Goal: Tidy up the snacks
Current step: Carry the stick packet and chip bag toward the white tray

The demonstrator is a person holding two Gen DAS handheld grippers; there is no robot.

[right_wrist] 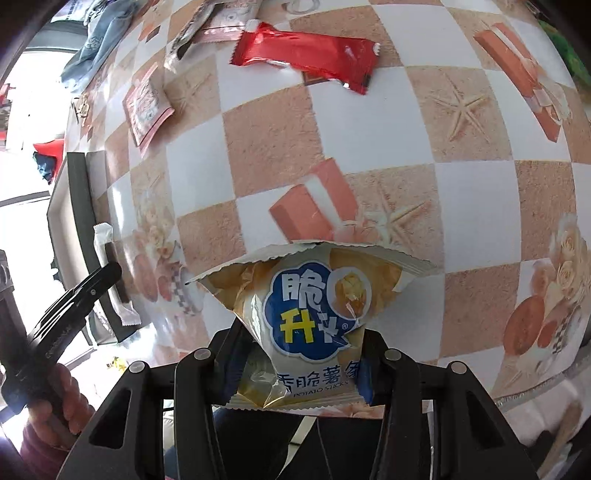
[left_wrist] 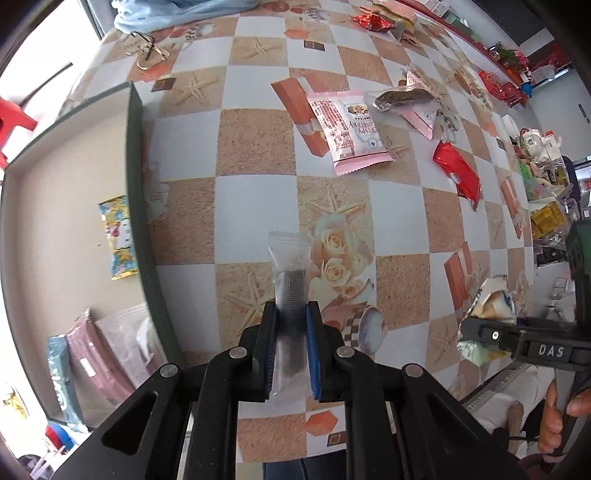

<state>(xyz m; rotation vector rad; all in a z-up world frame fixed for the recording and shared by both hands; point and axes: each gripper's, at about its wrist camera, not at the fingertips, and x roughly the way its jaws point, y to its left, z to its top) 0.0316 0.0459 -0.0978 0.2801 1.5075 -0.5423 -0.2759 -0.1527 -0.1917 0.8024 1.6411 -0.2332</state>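
Observation:
My left gripper (left_wrist: pixel 290 314) is shut on a clear-wrapped dark stick snack (left_wrist: pixel 290 280), held above the patterned tablecloth just right of the shallow storage box (left_wrist: pixel 138 177). The box holds a yellow cartoon packet (left_wrist: pixel 119 236) and pink and blue packets (left_wrist: pixel 92 354). My right gripper (right_wrist: pixel 301 343) is shut on a potato sticks bag (right_wrist: pixel 314 299), held over the table. In the left wrist view the right gripper (left_wrist: pixel 480 334) shows at the right with the bag (left_wrist: pixel 491 302). In the right wrist view the left gripper (right_wrist: pixel 110 271) shows at the left with the stick snack (right_wrist: pixel 110 258).
Loose snacks lie on the table: a pink cranberry packet (left_wrist: pixel 351 129), a brown snack in a clear wrap (left_wrist: pixel 402 98), a red packet (left_wrist: pixel 460 173), also in the right wrist view (right_wrist: pixel 306 55). Keys (left_wrist: pixel 146 51) and a blue cloth (left_wrist: pixel 177 11) lie far left.

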